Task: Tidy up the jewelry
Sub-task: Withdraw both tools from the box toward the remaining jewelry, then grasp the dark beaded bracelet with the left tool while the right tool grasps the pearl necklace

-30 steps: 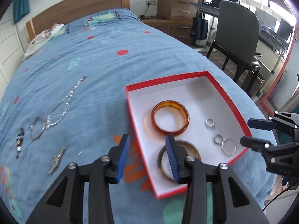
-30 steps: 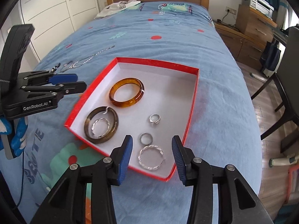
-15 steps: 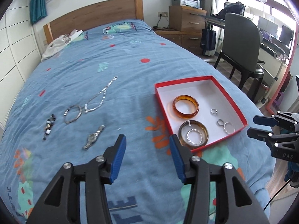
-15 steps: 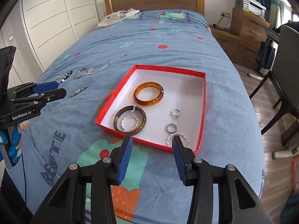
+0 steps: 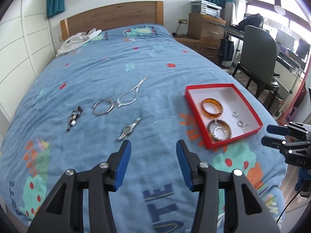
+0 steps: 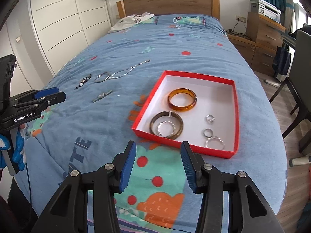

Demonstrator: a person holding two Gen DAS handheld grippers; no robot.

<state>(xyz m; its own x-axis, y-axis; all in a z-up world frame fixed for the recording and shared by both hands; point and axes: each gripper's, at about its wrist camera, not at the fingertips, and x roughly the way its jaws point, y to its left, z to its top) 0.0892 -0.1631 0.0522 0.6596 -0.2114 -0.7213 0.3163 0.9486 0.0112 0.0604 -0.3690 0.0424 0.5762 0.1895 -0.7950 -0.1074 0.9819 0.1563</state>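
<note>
Both tools, left (image 5: 153, 163) and right (image 6: 157, 167), gape empty above bed (image 5: 155, 73). Risk: thin watch (image 5: 129, 129) sinks into soft cover; necklace (image 5: 130, 97) snags bangle (image 5: 102, 107).

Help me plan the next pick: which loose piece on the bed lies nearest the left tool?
The wristwatch, just ahead of the left tool; the others lie farther up.

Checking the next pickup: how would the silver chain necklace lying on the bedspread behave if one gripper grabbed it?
The silver chain necklace is thin and linked, so it would probably hang limp. It meets the silver bangle, which it may drag. The soft bedspread likely hampers pinching.
</note>
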